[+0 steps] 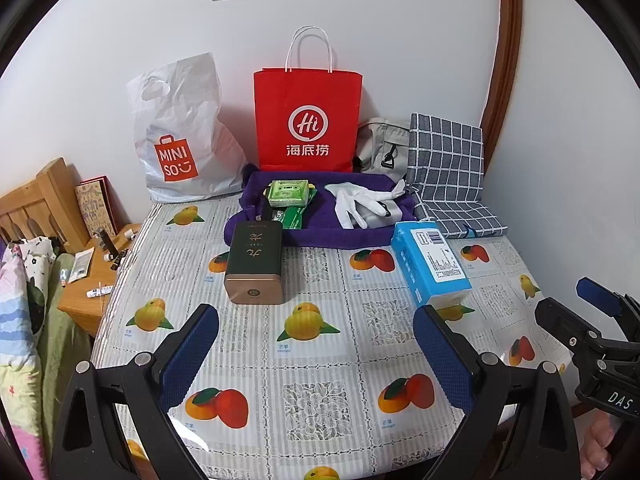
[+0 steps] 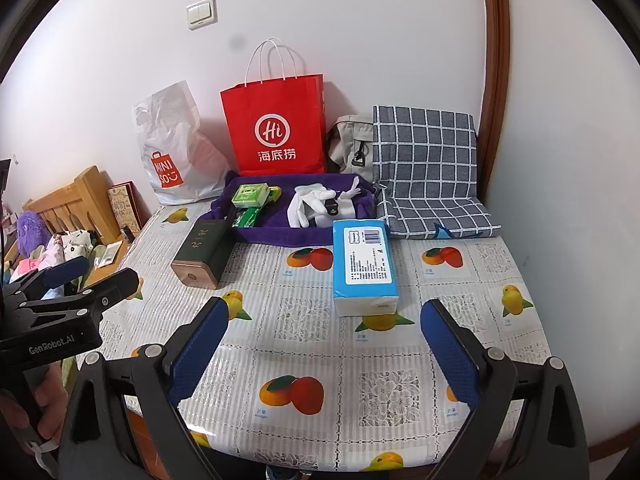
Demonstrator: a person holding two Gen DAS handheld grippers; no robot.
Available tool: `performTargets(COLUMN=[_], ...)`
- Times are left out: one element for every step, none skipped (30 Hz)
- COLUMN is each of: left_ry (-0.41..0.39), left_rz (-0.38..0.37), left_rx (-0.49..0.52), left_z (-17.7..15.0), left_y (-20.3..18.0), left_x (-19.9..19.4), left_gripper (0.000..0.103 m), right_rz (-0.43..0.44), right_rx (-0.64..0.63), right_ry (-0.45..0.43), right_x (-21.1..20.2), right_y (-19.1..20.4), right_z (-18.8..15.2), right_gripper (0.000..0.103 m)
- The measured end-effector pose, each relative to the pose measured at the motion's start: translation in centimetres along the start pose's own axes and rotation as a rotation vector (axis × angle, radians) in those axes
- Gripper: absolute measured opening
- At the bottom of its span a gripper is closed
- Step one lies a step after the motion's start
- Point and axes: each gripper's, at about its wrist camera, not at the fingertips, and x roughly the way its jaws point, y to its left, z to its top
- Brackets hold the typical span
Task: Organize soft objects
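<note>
Both grippers hang above the near edge of the table (image 2: pixel 400 384), well short of every item. The left gripper (image 1: pixel 316 356) has its jaws spread wide with nothing between them, and so does the right gripper (image 2: pixel 324 348).

Taking the purple tray (image 2: pixel 280 236) as the landmark: inside it lie white gloves (image 2: pixel 306 206) toward its right end and green tissue packs (image 2: pixel 250 196) toward its left end. Just in front of its right corner sits the blue tissue pack (image 2: pixel 364 260), flat on the table, plastic-wrapped, its barcode label up. A dark tin (image 2: pixel 200 254) lies at the tray's front left corner. Behind the tray stand a red paper bag (image 2: pixel 276 128) and a white plastic bag (image 2: pixel 176 148), and to its right is a folded checked cloth (image 2: pixel 428 172).

This layout would suit either sorting under way, with the blue pack yet to join the tray, or a settled arrangement. If the pack is to move, it would call for a wide grasp across its squashy sides
</note>
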Motion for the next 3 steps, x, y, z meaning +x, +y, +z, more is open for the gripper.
performTargets(left_ry=[0.000, -0.001, -0.004], left_rz=[-0.001, -0.001, 0.000], left_rx=[-0.002, 0.000, 0.000], left_z=[-0.03, 0.02, 0.03], left_y=[-0.04, 0.02, -0.04], left_x=[-0.01, 0.10, 0.21], left_gripper=[0.099, 0.099, 0.099], right_rz=[0.000, -0.001, -0.002], right_rx=[-0.002, -0.004, -0.005], right_ry=[0.001, 0.003, 0.003], right_x=[0.02, 0.12, 0.24], right_y=[-0.04, -0.08, -0.06], right_z=[-0.05, -0.06, 0.00], right_gripper=[0.096, 0.096, 0.096])
